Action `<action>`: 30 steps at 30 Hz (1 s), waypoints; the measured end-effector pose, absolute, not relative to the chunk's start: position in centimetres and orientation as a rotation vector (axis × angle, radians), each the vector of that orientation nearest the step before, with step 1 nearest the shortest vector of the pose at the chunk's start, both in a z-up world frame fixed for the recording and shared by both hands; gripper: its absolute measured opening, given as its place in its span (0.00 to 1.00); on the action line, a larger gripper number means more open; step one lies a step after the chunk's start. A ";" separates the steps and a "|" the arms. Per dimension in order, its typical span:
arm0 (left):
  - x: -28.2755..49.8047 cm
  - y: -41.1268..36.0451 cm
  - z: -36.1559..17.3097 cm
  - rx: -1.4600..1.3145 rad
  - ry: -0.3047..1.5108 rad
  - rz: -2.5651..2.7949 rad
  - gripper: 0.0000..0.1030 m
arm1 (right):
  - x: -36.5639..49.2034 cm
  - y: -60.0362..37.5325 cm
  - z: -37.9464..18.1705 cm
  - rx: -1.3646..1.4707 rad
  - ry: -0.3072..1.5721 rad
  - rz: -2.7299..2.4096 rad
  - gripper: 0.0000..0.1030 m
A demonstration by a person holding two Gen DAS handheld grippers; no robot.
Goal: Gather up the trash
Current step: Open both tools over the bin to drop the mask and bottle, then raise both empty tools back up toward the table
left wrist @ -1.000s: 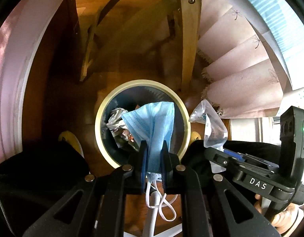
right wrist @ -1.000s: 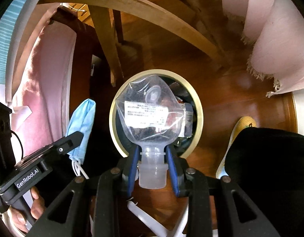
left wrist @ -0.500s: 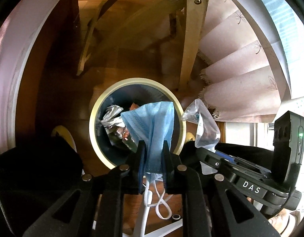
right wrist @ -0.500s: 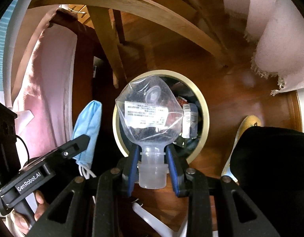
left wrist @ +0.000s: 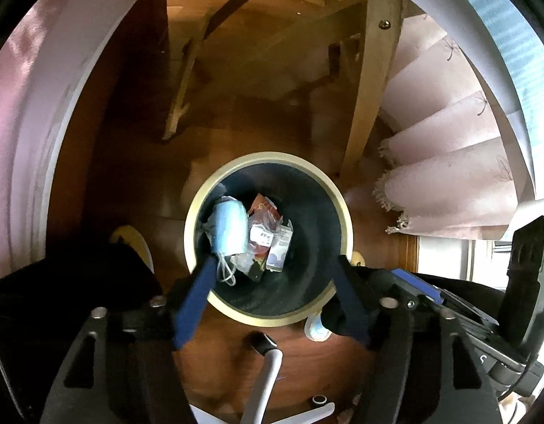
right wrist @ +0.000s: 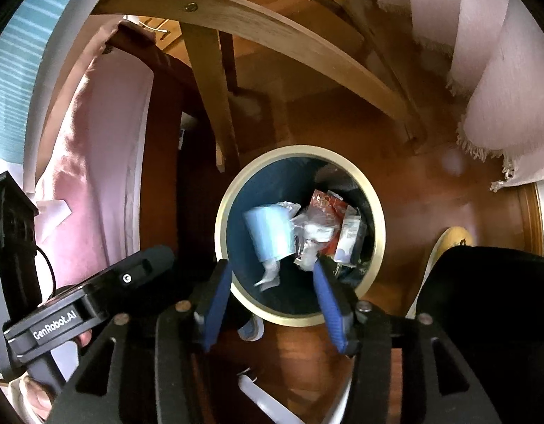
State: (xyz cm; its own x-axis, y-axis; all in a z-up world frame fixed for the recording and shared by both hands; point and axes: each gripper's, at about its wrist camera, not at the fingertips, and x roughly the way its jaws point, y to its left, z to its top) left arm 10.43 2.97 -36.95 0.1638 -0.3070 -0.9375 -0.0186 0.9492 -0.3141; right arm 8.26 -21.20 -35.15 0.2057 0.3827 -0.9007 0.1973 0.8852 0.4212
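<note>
A round bin with a cream rim (left wrist: 272, 157) and dark inside stands on the wooden floor below both grippers. The light blue face mask (left wrist: 229, 228) lies inside it at the left, on other litter. A clear plastic bag (left wrist: 263, 236) lies beside it. My left gripper (left wrist: 273, 261) hangs over the bin, its jaws opening, with nothing between them. In the right wrist view the bin rim (right wrist: 300, 150) rings the blurred mask (right wrist: 270, 235) and the clear bag (right wrist: 312, 233). My right gripper (right wrist: 271, 263) is above them, jaws opening and empty.
Wooden chair legs (left wrist: 363, 106) stand just behind the bin. A pink fringed cloth (left wrist: 448, 183) hangs at the right and pink fabric (right wrist: 95, 148) at the left. The person's dark trouser leg (right wrist: 483, 300) and a yellow slipper (right wrist: 448, 243) are close by. A white furniture leg (left wrist: 268, 371) lies near.
Both grippers have opened. The blue mask has left the left jaws and the clear bag the right jaws, and both have dropped into the bin.
</note>
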 end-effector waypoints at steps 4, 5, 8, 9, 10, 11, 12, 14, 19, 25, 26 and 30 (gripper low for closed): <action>10.3 3.3 -36.8 -0.283 1.389 -0.193 0.71 | 8.3 -21.1 -35.1 0.504 1.371 0.129 0.48; 10.3 3.4 -36.8 -0.282 1.388 -0.190 0.71 | 8.3 -21.2 -35.1 0.502 1.369 0.127 0.48; 10.2 3.6 -36.7 -0.285 1.389 -0.187 0.72 | 8.3 -21.1 -35.1 0.495 1.368 0.118 0.48; 10.3 3.6 -36.7 -0.286 1.389 -0.186 0.72 | 8.3 -21.1 -35.1 0.492 1.368 0.115 0.48; 10.2 3.6 -36.7 -0.288 1.391 -0.185 0.73 | 8.2 -21.1 -35.0 0.488 1.367 0.114 0.48; 10.3 3.8 -36.7 -0.292 1.395 -0.184 0.73 | 8.2 -21.1 -35.0 0.484 1.366 0.114 0.48; 10.3 3.9 -36.8 -0.297 1.399 -0.180 0.74 | 8.2 -21.1 -35.0 0.482 1.365 0.114 0.48; 10.2 4.2 -36.9 -0.310 1.409 -0.173 0.74 | 8.2 -21.0 -34.9 0.479 1.364 0.119 0.48; 9.9 5.3 -37.2 -0.351 1.427 -0.173 0.74 | 8.0 -21.0 -34.5 0.454 1.353 0.122 0.48; 9.0 6.0 -36.7 -0.392 1.437 -0.166 0.74 | 7.3 -21.0 -33.4 0.424 1.341 0.113 0.48; 8.8 6.2 -36.5 -0.397 1.441 -0.165 0.74 | 7.2 -21.1 -33.1 0.421 1.336 0.110 0.48; 7.9 6.7 -34.9 -0.408 1.433 -0.164 0.74 | 6.4 -21.3 -31.0 0.401 1.307 0.105 0.48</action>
